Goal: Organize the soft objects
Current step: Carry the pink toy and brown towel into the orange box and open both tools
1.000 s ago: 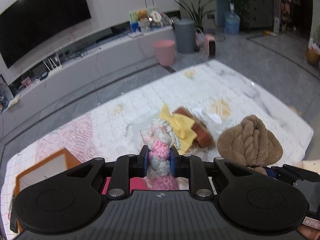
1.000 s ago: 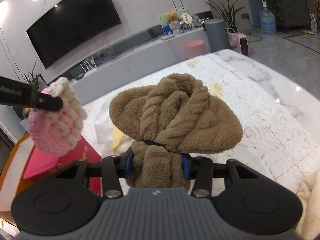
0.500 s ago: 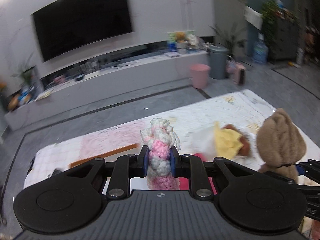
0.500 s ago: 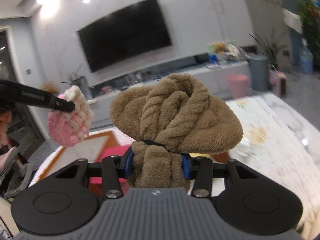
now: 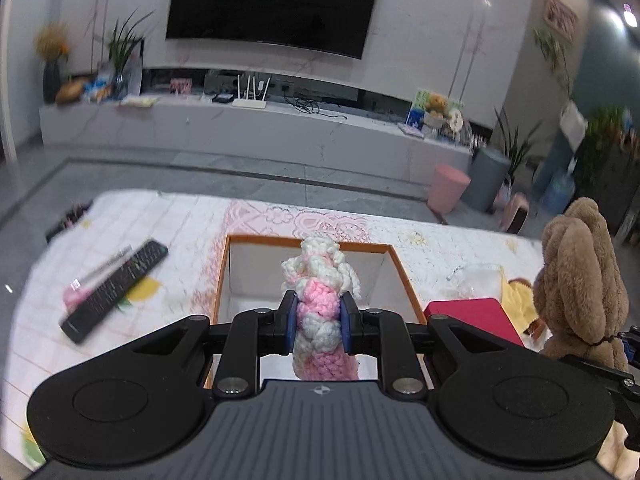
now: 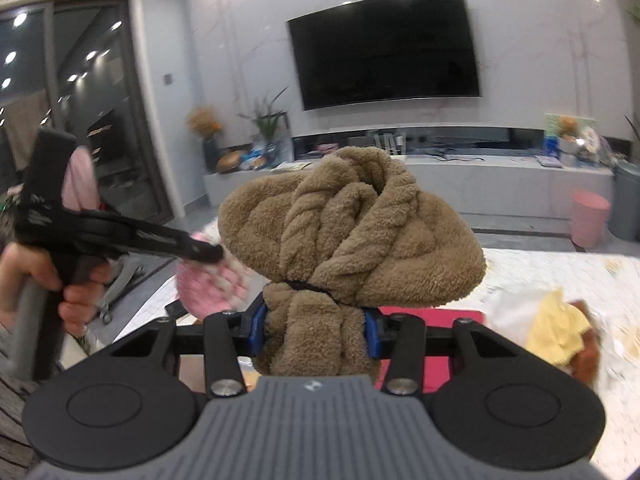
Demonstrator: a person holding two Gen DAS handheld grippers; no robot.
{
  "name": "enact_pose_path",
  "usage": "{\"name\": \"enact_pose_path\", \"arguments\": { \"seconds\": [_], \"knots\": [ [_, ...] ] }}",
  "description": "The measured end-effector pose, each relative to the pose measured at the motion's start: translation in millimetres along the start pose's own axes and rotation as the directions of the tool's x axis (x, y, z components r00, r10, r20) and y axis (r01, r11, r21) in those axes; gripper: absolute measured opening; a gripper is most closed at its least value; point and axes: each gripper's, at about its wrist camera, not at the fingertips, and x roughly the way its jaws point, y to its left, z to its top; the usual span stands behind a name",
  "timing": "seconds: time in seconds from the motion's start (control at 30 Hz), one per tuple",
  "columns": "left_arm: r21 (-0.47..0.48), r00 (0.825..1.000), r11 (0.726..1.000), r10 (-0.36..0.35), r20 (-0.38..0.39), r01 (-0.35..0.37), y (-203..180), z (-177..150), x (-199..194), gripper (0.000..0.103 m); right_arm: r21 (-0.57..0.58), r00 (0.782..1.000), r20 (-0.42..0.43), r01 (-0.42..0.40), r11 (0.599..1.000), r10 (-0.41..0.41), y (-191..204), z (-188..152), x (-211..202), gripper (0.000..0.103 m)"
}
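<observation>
The left gripper (image 5: 318, 326) has its two blue pads squeezed tight on a pink and white crochet piece (image 5: 320, 280), which sticks up between them. The right gripper (image 6: 314, 330) is clamped on the tied neck of a fuzzy brown towel bundle (image 6: 352, 236), and the puffy top flops out above the pads. Both soft things are up in the air, not on the table. Right under the crochet piece, in the left camera, sits an open box with an orange rim (image 5: 394, 264) and a white inside, so I think that is where the crochet piece is meant to go. Beside the box is a red flat box (image 5: 470, 316), and past it a yellow cloth (image 6: 556, 328) lies on the white lace tablecloth (image 5: 160, 240). A black remote control (image 5: 114, 292) lies on the other side. What could go wrong? The brown bundle is big and floppy, so it could bump the box edge or hang over the rim. If the left pads let go too soon, the crochet piece could land on the tablecloth instead. I cannot read any words; the marks on the grippers are too blurry.
</observation>
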Motion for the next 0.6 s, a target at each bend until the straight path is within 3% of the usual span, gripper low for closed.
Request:
{"name": "enact_pose_path", "arguments": {
  "seconds": [0.13,0.27,0.33,0.43,0.53,0.6],
  "knots": [
    [-0.111,1.0,0.993,-0.026,0.011,0.027,29,-10,9,0.023,-0.044,0.998,-0.046,-0.044,0.998,0.042,17,7,27,0.046],
    [-0.133,0.994,0.986,-0.1,0.039,0.104,51,-23,11,0.023,-0.059,0.991,-0.122,-0.065,0.996,0.058,22,10,64,0.046],
    [-0.153,0.992,0.98,-0.13,0.01,0.13,58,-28,17,0.024,-0.075,0.987,-0.153,-0.069,0.995,0.056,26,12,83,0.046],
    [-0.163,0.994,0.981,-0.107,-0.017,0.103,63,-34,28,0.024,-0.087,0.98,-0.189,-0.072,0.994,0.055,32,11,115,0.046],
    [-0.12,0.987,0.982,-0.151,-0.047,0.145,62,-38,35,0.024,-0.111,0.969,-0.245,-0.045,0.993,0.017,30,6,148,0.046],
    [-0.132,0.987,0.982,-0.145,-0.069,0.135,62,-40,38,0.024,-0.129,0.961,-0.275,-0.03,0.991,-0.007,30,-3,160,0.046]
  ]
}}
